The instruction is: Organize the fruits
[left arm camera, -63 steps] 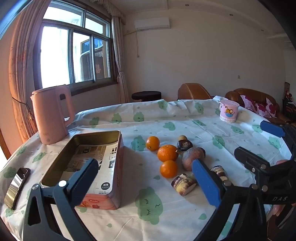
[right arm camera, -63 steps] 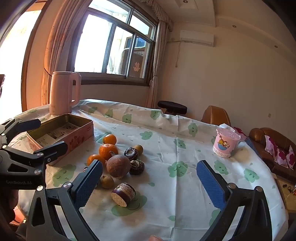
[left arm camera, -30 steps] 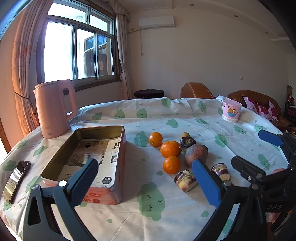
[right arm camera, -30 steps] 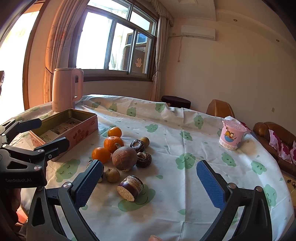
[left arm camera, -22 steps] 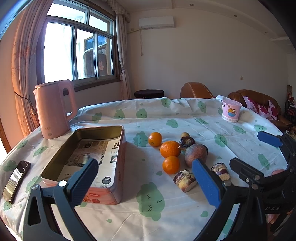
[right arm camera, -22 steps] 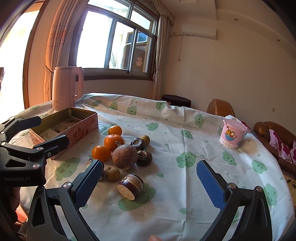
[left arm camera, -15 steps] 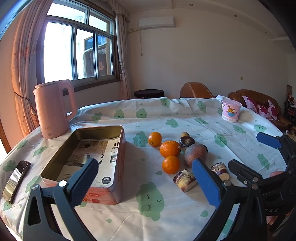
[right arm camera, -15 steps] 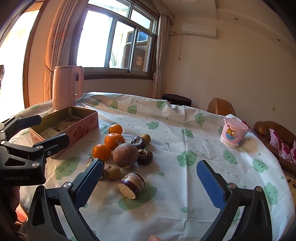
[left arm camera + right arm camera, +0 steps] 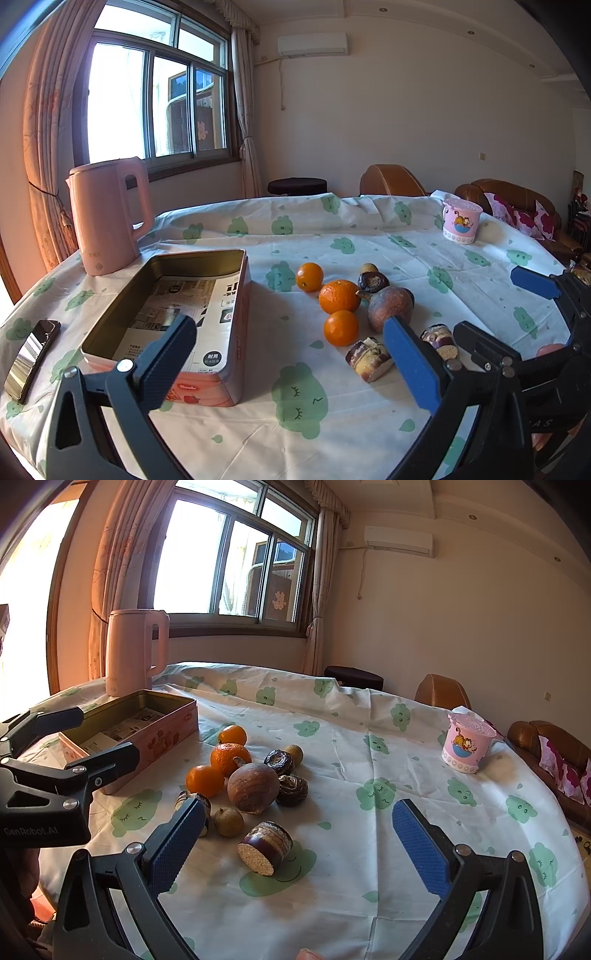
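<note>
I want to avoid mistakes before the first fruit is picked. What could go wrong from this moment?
1. The fruits lie packed together: closing on the big brown fruit may push the oranges beside it, and round fruit could roll.
2. The tin box looks light and empty; a bump from the left gripper might shift it.
3. The right gripper sits close to the left one, so they could collide.
</note>
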A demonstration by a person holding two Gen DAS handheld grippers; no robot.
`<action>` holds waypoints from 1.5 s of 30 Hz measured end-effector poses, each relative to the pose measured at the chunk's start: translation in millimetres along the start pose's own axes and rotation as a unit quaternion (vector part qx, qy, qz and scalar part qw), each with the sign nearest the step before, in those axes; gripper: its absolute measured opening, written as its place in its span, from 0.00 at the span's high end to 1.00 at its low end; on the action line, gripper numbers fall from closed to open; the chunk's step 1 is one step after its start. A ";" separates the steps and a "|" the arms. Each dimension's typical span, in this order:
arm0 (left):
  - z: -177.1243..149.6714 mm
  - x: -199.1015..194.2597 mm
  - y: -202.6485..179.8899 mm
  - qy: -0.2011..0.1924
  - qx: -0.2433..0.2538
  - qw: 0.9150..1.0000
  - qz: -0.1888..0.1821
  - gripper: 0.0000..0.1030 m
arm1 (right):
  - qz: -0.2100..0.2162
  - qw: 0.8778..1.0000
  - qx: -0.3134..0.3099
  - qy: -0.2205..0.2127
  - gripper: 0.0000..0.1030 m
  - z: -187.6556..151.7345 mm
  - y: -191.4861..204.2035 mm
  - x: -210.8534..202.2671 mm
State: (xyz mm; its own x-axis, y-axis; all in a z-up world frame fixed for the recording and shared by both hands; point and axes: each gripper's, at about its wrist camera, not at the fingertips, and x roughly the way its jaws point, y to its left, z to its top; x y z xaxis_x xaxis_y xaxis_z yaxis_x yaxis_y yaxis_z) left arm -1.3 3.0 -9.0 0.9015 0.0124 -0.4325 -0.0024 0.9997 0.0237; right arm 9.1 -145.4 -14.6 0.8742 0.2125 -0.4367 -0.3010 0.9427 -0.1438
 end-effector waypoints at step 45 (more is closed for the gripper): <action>-7.3 24.5 -20.4 0.052 0.018 0.996 -0.064 0.12 | 0.112 0.986 0.011 0.127 0.57 -12.9 -8.4 57.8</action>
State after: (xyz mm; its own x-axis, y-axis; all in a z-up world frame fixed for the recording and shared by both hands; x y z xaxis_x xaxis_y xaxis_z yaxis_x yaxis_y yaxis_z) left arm 17.7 -17.0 -26.7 0.8441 -0.1105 -0.5246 0.1267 0.9919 -0.0050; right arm 57.2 -144.4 -50.1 0.6630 0.3473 -0.6632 -0.4640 0.8858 0.0000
